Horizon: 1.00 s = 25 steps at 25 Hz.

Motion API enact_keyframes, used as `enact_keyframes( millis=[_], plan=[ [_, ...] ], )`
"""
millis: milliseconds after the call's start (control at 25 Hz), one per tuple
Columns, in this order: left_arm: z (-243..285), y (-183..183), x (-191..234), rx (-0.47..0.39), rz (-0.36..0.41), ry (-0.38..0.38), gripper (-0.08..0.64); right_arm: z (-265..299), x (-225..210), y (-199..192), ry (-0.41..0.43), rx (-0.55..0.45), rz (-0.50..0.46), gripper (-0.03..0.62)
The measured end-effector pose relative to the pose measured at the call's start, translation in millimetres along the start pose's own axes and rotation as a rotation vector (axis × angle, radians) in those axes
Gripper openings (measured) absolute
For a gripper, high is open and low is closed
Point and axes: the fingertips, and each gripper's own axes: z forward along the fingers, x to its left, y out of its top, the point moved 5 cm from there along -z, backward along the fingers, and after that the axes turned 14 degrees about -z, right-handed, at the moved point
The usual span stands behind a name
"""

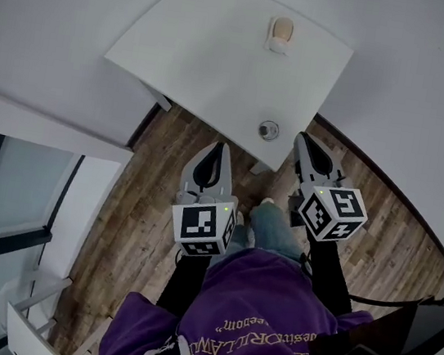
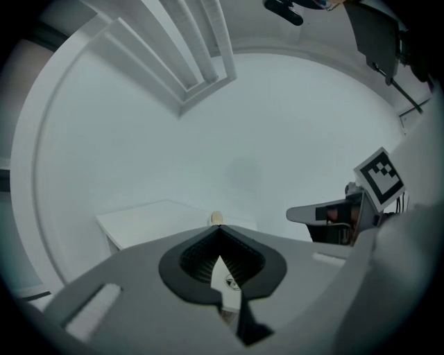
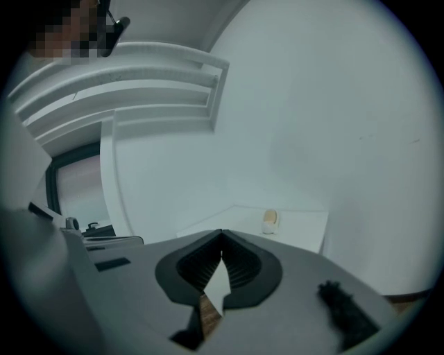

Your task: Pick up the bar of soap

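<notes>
Left tongs (image 1: 216,151) and right tongs (image 1: 308,144) are clenched empty, the bar of soap (image 1: 282,31) well ahead of both on the worktop (image 1: 199,53); I would step in, spread one pair, and straddle its sides.

Tabletop: white table (image 1: 216,48) mostly bare; wide open run from near edge to far edge.
On-table obstacle: one small round grey obj (image 1: 269,129) close to near edge, roughly in line w/ bar of soap (image 1: 283,29); bare top either side of it.
Far side: soap sits by far edge; wall (image 1: 416,94) close behind and to the right, little room beyond.
Left side: table leg (image 1: 158,98) under left edge; white ledge (image 1: 48,126) further left, apart from table.
Approach gap: wood floor (image 1: 152,203) betw. person and table; left gripper (image 1: 219,147) and right gripper (image 1: 304,137) both here, jaws together, empty. Right tip just beside table's near-right edge.
Underfoot: person's legs (image 1: 276,230) betw. the grippers.
</notes>
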Motion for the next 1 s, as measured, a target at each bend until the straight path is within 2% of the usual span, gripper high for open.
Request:
enact_keyframes(
  millis=[280, 600, 1000],
  plan=[
    [52.3, -0.9, -11.6, 0.028, 0.006, 0.003, 0.006, 30.0, -44.9, -3.7, -0.003, 0.014, 0.023, 0.009],
    [132.7, 28.2, -31.0, 0.008, 0.039, 0.001, 0.006, 87.5, -106.4, 21.5, 0.027, -0.004, 0.021, 0.009],
    [180.3, 27.0, -32.9, 0.037, 0.025, 0.048, 0.006, 135.1, -144.5, 15.5, 0.07, 0.036, 0.03, 0.009]
  ],
)
